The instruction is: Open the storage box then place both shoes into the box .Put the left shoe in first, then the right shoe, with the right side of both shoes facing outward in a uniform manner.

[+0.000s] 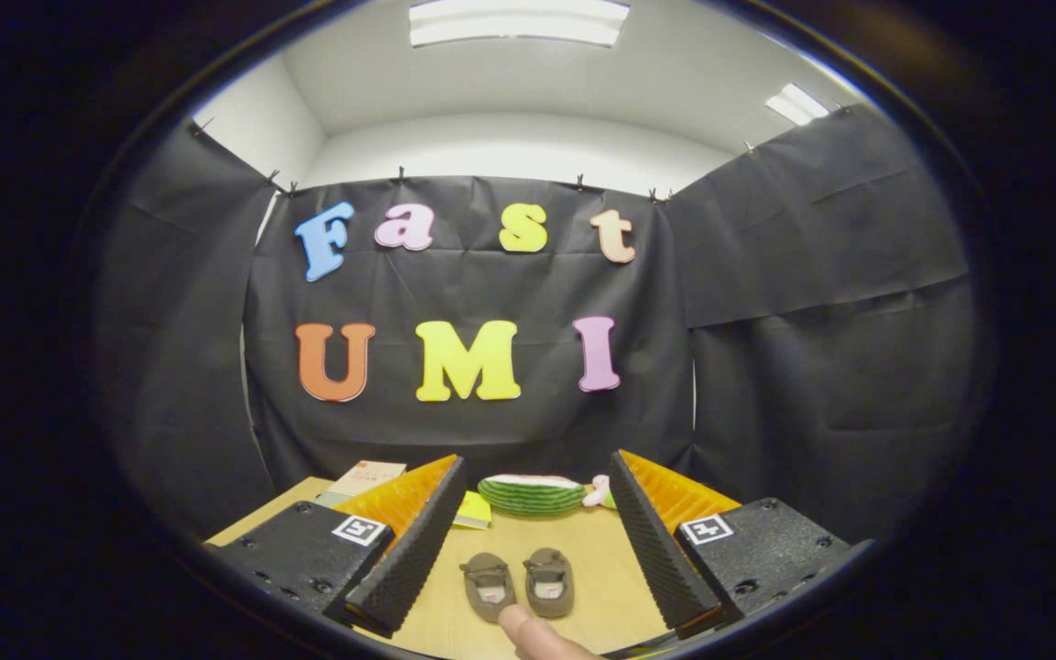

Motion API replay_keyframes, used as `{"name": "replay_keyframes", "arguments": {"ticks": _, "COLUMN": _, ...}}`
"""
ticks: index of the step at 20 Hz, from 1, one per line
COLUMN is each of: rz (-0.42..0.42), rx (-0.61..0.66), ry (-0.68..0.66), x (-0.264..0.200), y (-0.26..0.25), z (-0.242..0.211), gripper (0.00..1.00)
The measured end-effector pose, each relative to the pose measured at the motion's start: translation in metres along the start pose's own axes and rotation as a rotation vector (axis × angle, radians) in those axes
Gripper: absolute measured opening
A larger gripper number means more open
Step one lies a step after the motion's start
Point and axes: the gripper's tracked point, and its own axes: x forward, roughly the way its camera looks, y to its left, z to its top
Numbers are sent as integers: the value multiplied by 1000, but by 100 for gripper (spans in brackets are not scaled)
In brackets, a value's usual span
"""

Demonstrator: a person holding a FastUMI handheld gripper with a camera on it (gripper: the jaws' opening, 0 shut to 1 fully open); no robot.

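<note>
Book (365, 477): at the table's far left, flat, against the cloth wall, partly hidden behind the left finger.
Table (606, 568): light wood top, running from the fingers back to the wall.
Gripper (533, 541): held above the table, fingers spread wide, nothing between the pads, no contact with anything.
Left finger (404, 568): ribbed pad turned inward, tip well to the left of the shoes.
Yellow item (473, 511): small, flat, just beside the left finger's far end, left of the melon toy; kind cannot be told.
Left-hand shoe (489, 587): small, brownish, sole down on the table, between the fingers and near their tips, toe pointing away toward the wall.
Fingertip (537, 634): a person's, rising from below, touching or just short of the near end of the left-hand shoe; which of the two, cannot be told.
Right-hand shoe (550, 581): same kind, sole down, just beside its partner, the two nearly parallel with a narrow gap.
Melon toy (533, 495): green striped slice with a pale top, lying at the back of the table beyond the shoes, near the wall.
Pink toy (598, 493): small, touching or just beside the melon's right end, partly hidden by the right finger.
Right finger (661, 559): ribbed pad turned inward, tip well to the right of the shoes.
</note>
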Motion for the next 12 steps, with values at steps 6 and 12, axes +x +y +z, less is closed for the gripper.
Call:
{"name": "replay_keyframes", "arguments": {"ticks": 6, "rz": 11, "rx": 2, "ry": 32, "x": 5, "y": 3, "z": -12, "gripper": 100}}
{"name": "replay_keyframes", "arguments": {"ticks": 12, "rz": 6, "rx": -13, "ry": 44, "x": 12, "y": 5, "z": -18, "gripper": 100}}
